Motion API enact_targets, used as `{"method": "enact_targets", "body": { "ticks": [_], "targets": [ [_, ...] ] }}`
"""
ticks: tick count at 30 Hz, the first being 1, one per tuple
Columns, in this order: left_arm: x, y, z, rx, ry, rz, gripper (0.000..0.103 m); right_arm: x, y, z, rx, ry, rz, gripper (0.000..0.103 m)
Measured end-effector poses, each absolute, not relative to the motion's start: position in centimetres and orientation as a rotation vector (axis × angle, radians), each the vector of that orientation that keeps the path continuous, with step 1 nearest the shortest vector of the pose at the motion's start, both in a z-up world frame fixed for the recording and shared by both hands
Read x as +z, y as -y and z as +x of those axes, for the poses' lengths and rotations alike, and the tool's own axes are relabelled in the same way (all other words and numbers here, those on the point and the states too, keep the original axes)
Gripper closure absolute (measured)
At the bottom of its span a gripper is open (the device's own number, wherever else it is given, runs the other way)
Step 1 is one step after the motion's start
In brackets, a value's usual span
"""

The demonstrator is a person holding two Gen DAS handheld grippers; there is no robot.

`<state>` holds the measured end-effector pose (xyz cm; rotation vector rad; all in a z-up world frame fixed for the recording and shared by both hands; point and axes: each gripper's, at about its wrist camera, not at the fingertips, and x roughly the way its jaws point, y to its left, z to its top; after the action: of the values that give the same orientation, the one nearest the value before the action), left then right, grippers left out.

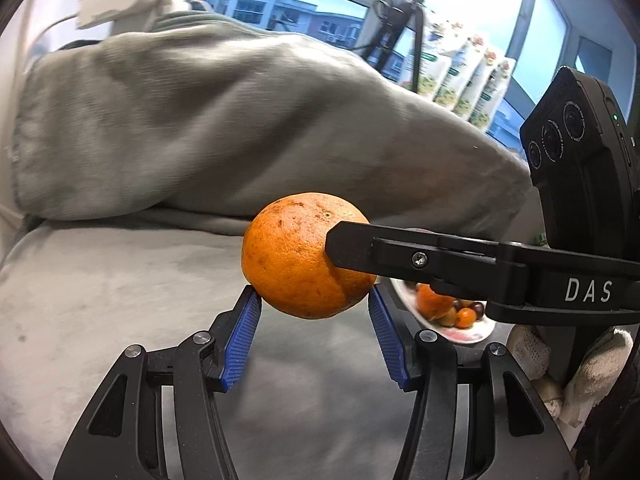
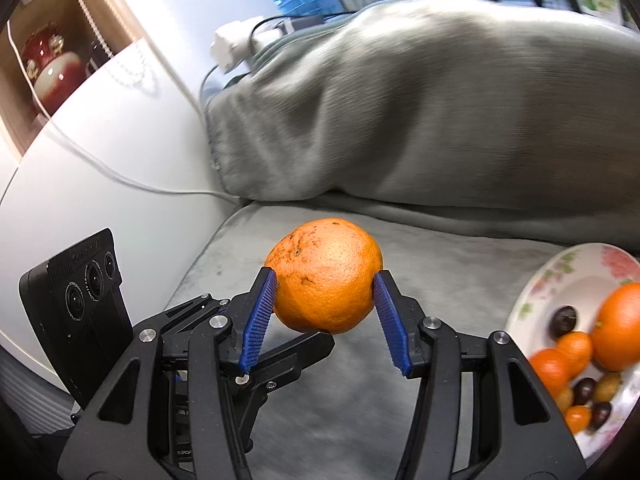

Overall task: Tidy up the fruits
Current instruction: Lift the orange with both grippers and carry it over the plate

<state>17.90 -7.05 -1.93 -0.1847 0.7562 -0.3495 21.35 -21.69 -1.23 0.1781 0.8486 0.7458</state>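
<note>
One large orange hangs in the air above a grey cushion, gripped from two sides at once. My left gripper has its blue pads against the fruit's lower flanks. My right gripper presses its blue pads on the fruit's left and right sides. In the left wrist view a black right finger reaches in from the right and lies against the orange. Under the fruit in the right wrist view a black left finger shows. A flowered plate to the right holds oranges, tangerines and small dark fruits.
A bunched grey blanket lies behind the cushion. A white cable and plug run along the white wall on the left. A shelf holds a red-and-white jar. A tripod and packets stand by the window.
</note>
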Motion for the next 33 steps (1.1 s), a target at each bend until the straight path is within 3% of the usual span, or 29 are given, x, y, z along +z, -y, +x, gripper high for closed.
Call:
{"method": "enact_targets", "body": {
  "ticks": [33],
  "targets": [
    [-3.6, 18.7, 22.5, -0.542, -0.827, -0.125, 0.048, -1.9, 35.3, 23.9, 0.522, -0.852, 0.252, 0.05]
  ]
}}
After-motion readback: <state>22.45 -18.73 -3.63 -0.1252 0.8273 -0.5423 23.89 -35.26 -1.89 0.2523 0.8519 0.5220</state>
